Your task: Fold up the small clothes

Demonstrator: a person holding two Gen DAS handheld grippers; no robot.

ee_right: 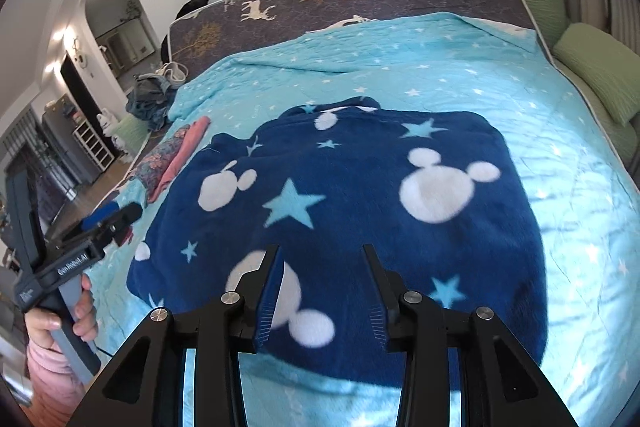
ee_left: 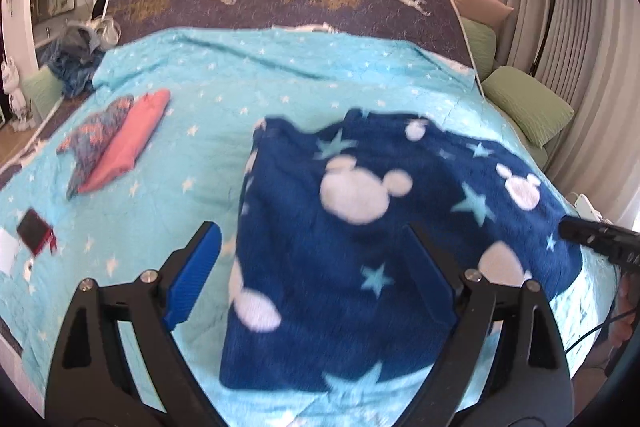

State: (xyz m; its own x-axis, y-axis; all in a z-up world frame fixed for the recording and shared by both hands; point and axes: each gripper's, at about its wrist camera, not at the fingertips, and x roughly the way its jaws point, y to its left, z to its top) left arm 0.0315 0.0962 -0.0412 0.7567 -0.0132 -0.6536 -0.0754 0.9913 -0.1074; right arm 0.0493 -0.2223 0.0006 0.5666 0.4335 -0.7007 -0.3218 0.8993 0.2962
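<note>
A dark blue fleece garment with white mouse-head shapes and pale stars lies spread on the light blue star quilt. My left gripper hovers over the garment's near left part with its blue-padded jaws wide apart and nothing between them. My right gripper hangs over the garment's near edge, jaws partly apart, with no cloth pinched. The right wrist view shows the left gripper at the garment's left side, held by a hand. The right gripper's tip shows at the right edge of the left wrist view.
Folded pink and patterned clothes lie on the quilt's left side. A heap of unfolded clothes sits at the far left corner. Green pillows line the right side. A small red-edged device lies near left.
</note>
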